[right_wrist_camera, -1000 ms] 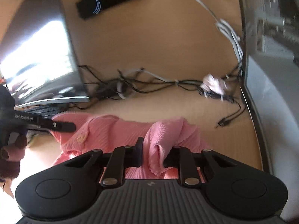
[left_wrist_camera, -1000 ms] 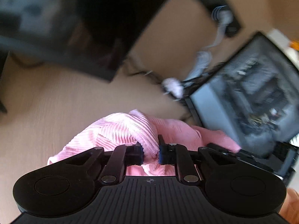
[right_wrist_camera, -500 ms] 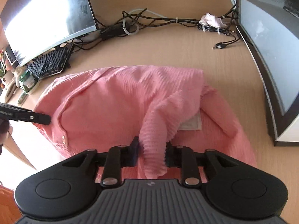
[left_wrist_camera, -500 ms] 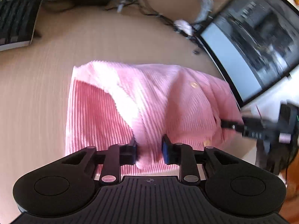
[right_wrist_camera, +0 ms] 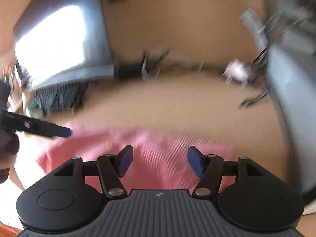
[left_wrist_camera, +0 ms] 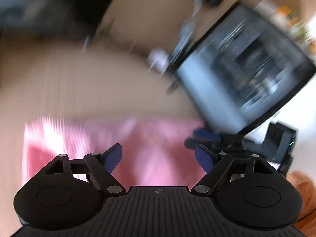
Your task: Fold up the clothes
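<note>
1. The pink garment [right_wrist_camera: 158, 158] lies on the desk [right_wrist_camera: 177, 102], near its front edge.
2. Left gripper [left_wrist_camera: 158, 158] and right gripper [right_wrist_camera: 158, 161]: jaws opening, gripping nothing.
3. Ribbed knit, apparently soft and light; pinch at an edge or corner.

One pink garment [right_wrist_camera: 164, 158], two grippers, left gripper [left_wrist_camera: 158, 158] and right gripper [right_wrist_camera: 158, 162], two monitors [left_wrist_camera: 243, 75] [right_wrist_camera: 59, 45], one keyboard [right_wrist_camera: 59, 98], one wooden desk [right_wrist_camera: 177, 102]

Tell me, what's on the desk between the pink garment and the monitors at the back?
Mostly bare wooden desk. In the right wrist view, that stretch separates the pink garment from the monitor; only a keyboard and tangled cables sit near the back.
</note>
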`<move>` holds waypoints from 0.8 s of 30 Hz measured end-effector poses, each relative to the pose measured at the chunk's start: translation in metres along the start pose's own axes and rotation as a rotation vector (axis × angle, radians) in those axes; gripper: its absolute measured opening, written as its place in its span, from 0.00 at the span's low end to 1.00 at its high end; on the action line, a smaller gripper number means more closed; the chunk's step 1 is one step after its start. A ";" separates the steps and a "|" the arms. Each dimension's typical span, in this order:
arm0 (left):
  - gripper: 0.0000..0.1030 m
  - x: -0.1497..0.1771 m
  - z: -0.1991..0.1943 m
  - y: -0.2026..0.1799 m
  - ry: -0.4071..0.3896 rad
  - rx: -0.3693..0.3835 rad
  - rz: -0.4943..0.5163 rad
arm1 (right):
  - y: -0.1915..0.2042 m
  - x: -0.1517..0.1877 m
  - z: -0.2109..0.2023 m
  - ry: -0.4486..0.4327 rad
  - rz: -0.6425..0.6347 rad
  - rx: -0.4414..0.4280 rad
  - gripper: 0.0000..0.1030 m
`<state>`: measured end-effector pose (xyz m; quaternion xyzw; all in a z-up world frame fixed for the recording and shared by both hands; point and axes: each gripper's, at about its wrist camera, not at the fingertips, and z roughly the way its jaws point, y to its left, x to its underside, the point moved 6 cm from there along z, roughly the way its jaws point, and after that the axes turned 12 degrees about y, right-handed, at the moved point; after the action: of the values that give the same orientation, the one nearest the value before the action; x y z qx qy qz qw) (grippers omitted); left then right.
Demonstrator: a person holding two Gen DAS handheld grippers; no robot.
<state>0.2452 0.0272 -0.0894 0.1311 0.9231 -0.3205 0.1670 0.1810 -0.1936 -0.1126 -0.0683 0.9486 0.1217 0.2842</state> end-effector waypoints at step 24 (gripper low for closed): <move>0.95 -0.016 -0.006 0.057 -0.075 -0.004 -0.210 | 0.047 -0.009 0.037 0.137 -0.035 0.065 1.00</move>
<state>0.2783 0.0725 -0.1102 0.0213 0.9256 -0.3391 0.1670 0.1982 -0.1379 -0.1289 -0.0839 0.9679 0.0807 0.2228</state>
